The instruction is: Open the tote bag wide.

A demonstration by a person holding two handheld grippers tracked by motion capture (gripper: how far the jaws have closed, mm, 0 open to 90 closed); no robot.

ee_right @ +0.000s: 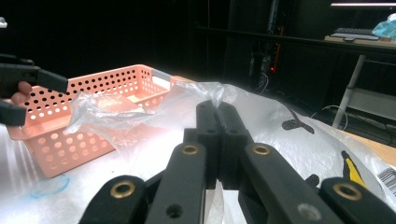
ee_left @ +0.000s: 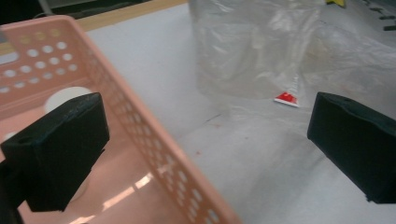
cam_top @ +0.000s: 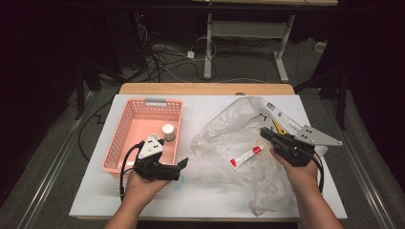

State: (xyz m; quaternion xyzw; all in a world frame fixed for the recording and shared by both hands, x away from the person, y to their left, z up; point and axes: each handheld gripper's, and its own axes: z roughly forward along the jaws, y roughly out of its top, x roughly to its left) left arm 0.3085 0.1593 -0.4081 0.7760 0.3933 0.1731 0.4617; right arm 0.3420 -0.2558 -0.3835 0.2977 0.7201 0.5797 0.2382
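Plastic bag, one, lies crumpled right of the single pink basket, its edge pinched between the right gripper's closed jaws. One tube shows blurrily through the film. The left gripper gapes wide and empty above the basket's near corner; one white jar sits inside.

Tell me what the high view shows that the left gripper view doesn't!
High view: both of the person's hands, the left gripper with jaws apart, the right gripper shut on the clear plastic bag, the whole red-and-white tube lying on the bag, the white-capped jar in the pink basket, and cables on the floor behind the table.

Left gripper view: the left gripper's two black pads from close up, and the basket's round holes.

Both: the pink basket, the jar's white cap, the clear bag, the tube's red end and the white table cover.
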